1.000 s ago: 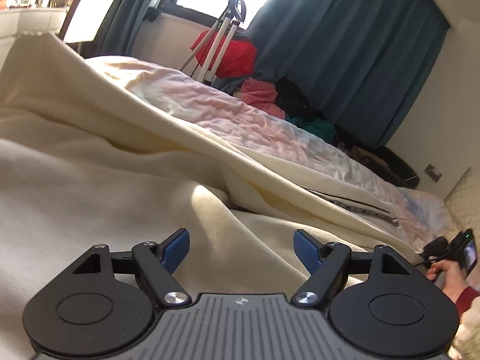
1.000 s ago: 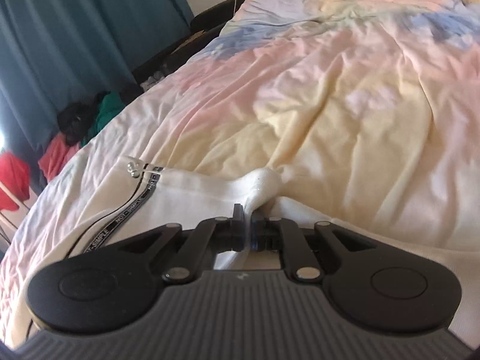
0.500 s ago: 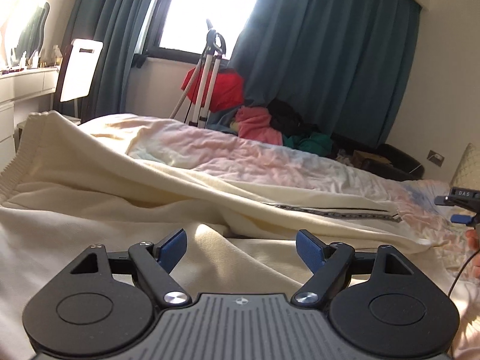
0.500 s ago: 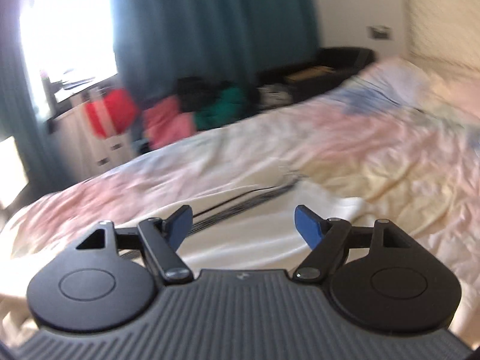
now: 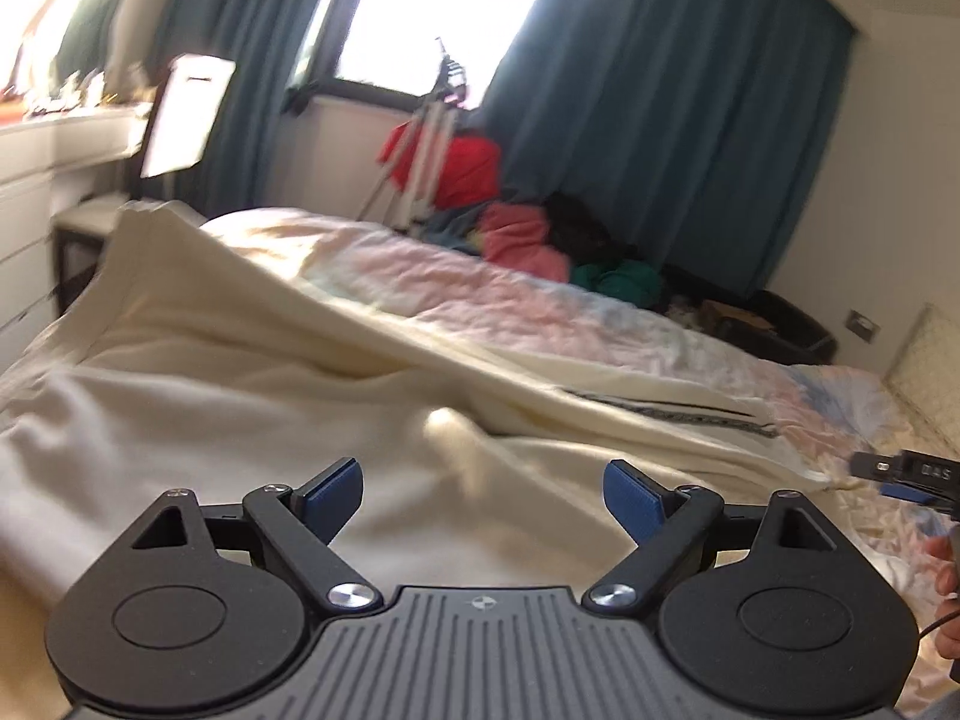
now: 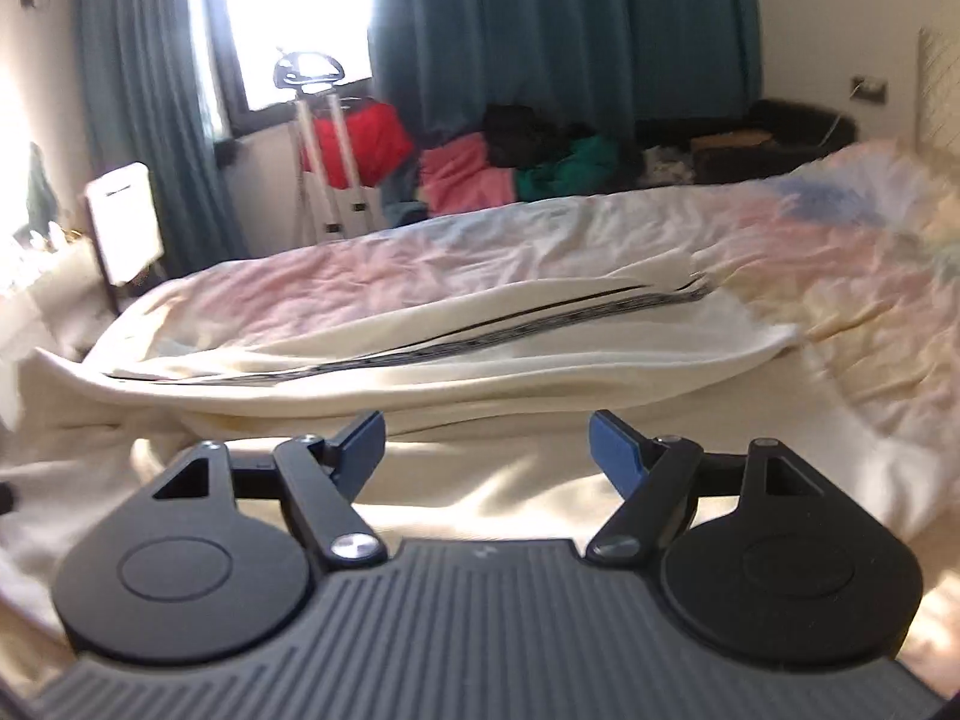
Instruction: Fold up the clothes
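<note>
- Holding your left gripper (image 5: 483, 495) above the cream garment (image 5: 252, 396): its blue-padded fingers (image 5: 333, 492) stand apart and are widening, with nothing between them, only cloth below.
- Your right gripper (image 6: 486, 450): fingers (image 6: 612, 450) spread wide, empty, clear of the fabric beneath.
- Cream garment (image 6: 420, 360): spread across the bed (image 6: 870, 324), rumpled into long folds; a dark patterned band (image 6: 510, 324) runs along its upper layer toward the far edge. The near part lies under both grippers, sunlit in patches.
- Bed: covered by a crinkled pastel sheet (image 5: 540, 312) in pink, yellow and blue, showing beyond the garment.
- In the left wrist view, your right gripper's tip (image 5: 900, 471) shows at the right edge over the sheet, and part of your right hand (image 5: 945, 564) just below it.
- Beyond the bed: a heap of clothes (image 6: 510, 168) in red, pink, black and green, by a white-legged stand (image 6: 324, 138).
- Backdrop: teal curtains (image 5: 660, 90) either side of a bright window (image 5: 432, 12).
- Left side of room: a white chair back (image 5: 186, 114) beside a white dresser (image 5: 36, 180); details blurred.
</note>
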`<state>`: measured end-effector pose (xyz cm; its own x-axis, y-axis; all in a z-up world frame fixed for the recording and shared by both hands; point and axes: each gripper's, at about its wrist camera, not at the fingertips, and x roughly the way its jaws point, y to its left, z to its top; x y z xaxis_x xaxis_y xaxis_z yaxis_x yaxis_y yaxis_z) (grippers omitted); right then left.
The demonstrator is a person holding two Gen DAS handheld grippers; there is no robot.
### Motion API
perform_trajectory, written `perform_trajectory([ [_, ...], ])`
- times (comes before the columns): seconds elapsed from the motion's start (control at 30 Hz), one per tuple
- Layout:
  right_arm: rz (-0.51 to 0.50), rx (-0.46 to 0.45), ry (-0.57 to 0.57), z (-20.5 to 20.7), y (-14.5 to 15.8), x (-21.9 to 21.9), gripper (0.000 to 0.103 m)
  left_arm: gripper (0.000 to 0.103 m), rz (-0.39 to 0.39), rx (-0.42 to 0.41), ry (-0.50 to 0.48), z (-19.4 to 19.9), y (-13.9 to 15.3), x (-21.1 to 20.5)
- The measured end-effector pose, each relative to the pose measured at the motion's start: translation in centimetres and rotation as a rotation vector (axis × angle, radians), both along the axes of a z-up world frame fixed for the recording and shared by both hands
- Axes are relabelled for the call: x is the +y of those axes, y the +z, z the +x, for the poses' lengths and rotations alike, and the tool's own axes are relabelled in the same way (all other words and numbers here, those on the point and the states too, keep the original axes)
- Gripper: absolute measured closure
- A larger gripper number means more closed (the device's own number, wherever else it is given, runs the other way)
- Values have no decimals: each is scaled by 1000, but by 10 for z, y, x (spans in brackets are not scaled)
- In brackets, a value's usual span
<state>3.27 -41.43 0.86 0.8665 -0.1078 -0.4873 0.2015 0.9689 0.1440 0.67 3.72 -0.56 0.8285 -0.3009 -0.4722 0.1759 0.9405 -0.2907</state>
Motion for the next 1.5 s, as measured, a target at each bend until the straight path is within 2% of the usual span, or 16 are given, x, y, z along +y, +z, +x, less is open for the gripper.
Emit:
perform_trajectory([
  [0.1,49,3,-5,3,-3,-7,26,13,-3,42,75,-3,-1,24],
  [0.2,54,23,-25,4,-8,-14,26,12,-57,120,173,-3,-2,59],
  [0.37,94,82,-86,6,-19,-30,26,9,-259,251,389,-5,-3,130],
  [0.57,147,129,-163,9,-32,-51,26,9,-388,384,609,-6,-17,195],
  [0.7,212,130,-210,5,-37,-67,26,8,-612,421,633,-3,-48,226],
  [0.77,258,123,-259,1,-39,-80,26,8,-688,462,632,0,-64,235],
  [0.87,329,98,-377,-9,-43,-102,26,8,-714,464,625,9,-70,237],
  [0.93,371,67,-483,-18,-45,-120,26,8,-734,441,578,14,-69,237],
  [1.1,513,-86,-874,-78,-65,-183,26,11,-851,484,438,16,-85,223],
  [1.17,575,-46,-956,-91,-82,-199,25,12,-841,487,432,17,-85,220],
  [1.27,689,12,-921,-92,-109,-209,25,23,-827,480,458,21,-86,221],
  [1.33,747,20,-866,-87,-121,-213,31,30,-833,472,487,23,-88,224],
  [1.47,802,-12,-786,-67,-140,-222,36,49,-869,455,539,23,-98,236],
  [1.5,798,7,-797,-64,-143,-223,43,56,-876,451,539,23,-98,237],
])
